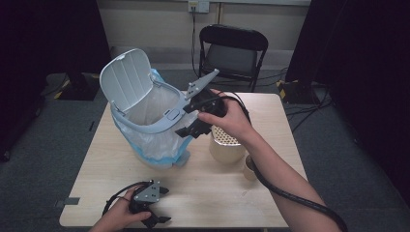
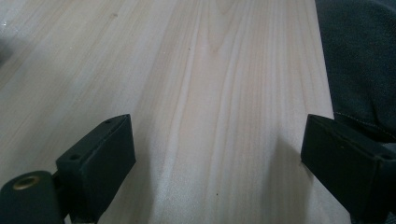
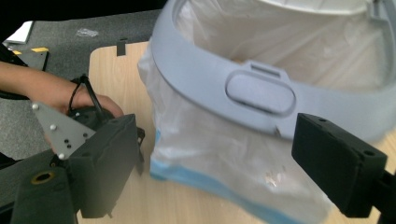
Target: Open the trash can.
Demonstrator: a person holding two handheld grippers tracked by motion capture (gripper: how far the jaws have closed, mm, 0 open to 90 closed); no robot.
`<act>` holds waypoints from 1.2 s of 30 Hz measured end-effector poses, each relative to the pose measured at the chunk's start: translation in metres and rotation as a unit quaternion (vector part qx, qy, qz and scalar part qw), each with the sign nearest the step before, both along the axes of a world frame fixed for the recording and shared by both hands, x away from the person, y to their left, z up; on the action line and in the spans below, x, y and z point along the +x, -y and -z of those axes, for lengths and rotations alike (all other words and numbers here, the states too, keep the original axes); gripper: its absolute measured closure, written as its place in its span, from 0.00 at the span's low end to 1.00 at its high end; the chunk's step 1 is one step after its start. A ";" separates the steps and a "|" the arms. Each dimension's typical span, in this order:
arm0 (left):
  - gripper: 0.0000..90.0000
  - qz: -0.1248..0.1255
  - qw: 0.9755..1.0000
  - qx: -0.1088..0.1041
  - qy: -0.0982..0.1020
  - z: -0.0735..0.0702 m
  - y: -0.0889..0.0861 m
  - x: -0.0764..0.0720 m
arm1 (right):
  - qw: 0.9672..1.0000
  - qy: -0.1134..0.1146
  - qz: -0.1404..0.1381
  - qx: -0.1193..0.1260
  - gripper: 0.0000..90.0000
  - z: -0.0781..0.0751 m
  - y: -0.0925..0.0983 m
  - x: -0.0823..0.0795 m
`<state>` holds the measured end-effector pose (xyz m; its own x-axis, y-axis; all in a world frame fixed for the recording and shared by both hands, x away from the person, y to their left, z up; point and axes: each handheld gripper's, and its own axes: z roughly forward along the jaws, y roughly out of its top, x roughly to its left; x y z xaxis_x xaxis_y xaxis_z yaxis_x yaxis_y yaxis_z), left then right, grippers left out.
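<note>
At the near edge of the pale wooden table, the left gripper lies low over the bare boards in the person's left hand, with the grey three-cornered plate on top. In the left gripper view its two black jaws stand wide apart, nothing between them but wood grain, and a piece of dark fabric shows past the table edge at the right.

Farther in, on the left half of the table, stands the small grey plastic waste bin, lined with a translucent white bag that has a blue hem. It leans to the left on the tabletop, its ribbed lid thrown back and open. The right gripper, held in the person's right hand, sits just at the front rim of the bin, beside the oval push-button. In the right gripper view its jaws are parted with only air between them, close to the grey rim band and bag but not pressing on either.

Just right of the bin stands a cream cylindrical canister with a perforated top, and near it a small tan cup, partly behind the right forearm.

Beyond the table a black folding chair stands against the wall.
</note>
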<state>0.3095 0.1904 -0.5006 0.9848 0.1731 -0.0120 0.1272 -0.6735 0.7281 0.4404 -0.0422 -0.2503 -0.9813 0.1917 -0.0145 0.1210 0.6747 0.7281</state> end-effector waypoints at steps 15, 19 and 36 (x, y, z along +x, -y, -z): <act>0.10 0.000 1.000 -0.005 -0.001 0.001 0.000 0.000 | 1.000 -0.001 0.020 0.006 0.16 0.013 0.050 -0.015; 0.10 0.000 1.000 -0.005 0.000 0.001 0.000 0.000 | 1.000 -0.002 0.025 0.008 0.16 0.017 0.058 -0.016; 0.10 -0.001 1.000 -0.006 0.000 0.001 0.000 0.000 | 0.998 -0.016 0.051 0.015 0.16 0.043 0.095 -0.022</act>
<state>0.3093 0.1900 -0.5015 0.9845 0.1750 -0.0139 0.1285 -0.6644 0.7363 0.4184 -0.1368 -0.2936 -0.9565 0.2908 0.0235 0.2115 0.6356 0.7425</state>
